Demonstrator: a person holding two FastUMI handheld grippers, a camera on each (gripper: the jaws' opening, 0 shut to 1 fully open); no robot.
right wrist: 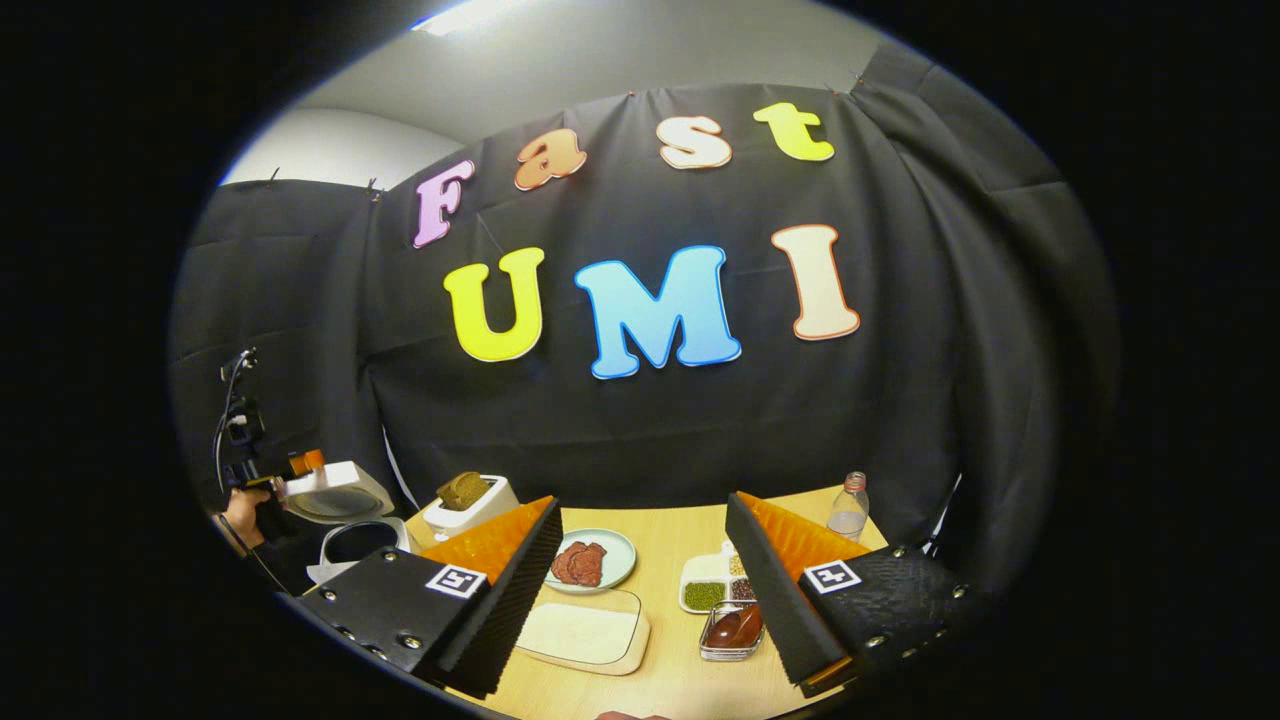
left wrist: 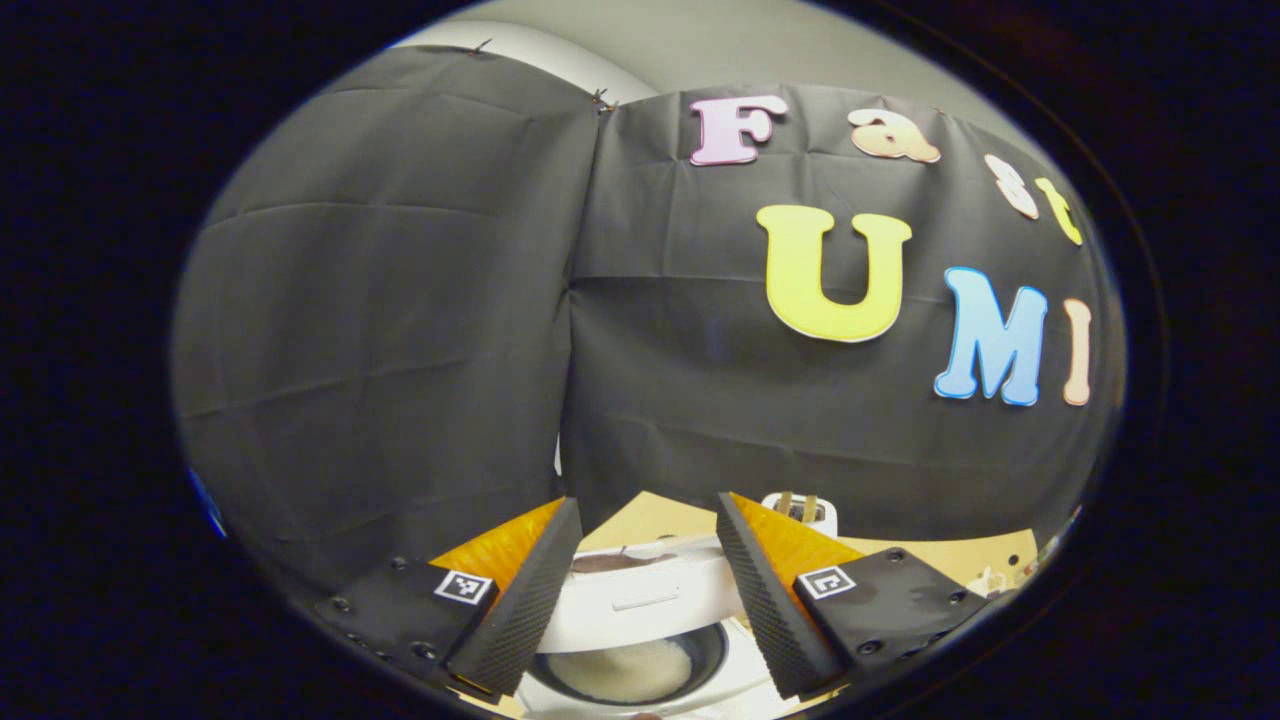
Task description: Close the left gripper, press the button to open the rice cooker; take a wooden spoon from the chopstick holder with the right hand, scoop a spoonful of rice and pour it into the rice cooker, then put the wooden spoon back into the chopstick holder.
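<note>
Seen from the left gripper view, the white rice cooker (left wrist: 640,640) stands open just below and between the left gripper (left wrist: 640,590), its raised white lid (left wrist: 645,595) spanning the gap between the two fingers (left wrist: 530,590) and its dark inner pot (left wrist: 625,672) holding pale rice; the fingers are spread wide and grasp nothing, touching neither lid nor pot as far as can be told. Behind the lid, a white holder with two wooden handles (left wrist: 800,510) rises from the light wooden table (left wrist: 960,560). The right gripper view takes in the wider table (right wrist: 680,560): the same open rice cooker (right wrist: 345,515) far to the left with the left gripper (right wrist: 300,465) and the hand (right wrist: 240,512) holding it beside the lid, a white toaster with brown bread (right wrist: 467,502), a pale green plate of sliced meat (right wrist: 592,560), a shallow tray of white rice (right wrist: 585,635), a white divided dish of grains (right wrist: 712,588), a small clear container with something dark red (right wrist: 732,630) and a clear plastic bottle (right wrist: 848,510). The right gripper (right wrist: 640,590) hangs above the table with its fingers (right wrist: 500,600) parted wide and empty, the rice tray and the container lying below between them.
</note>
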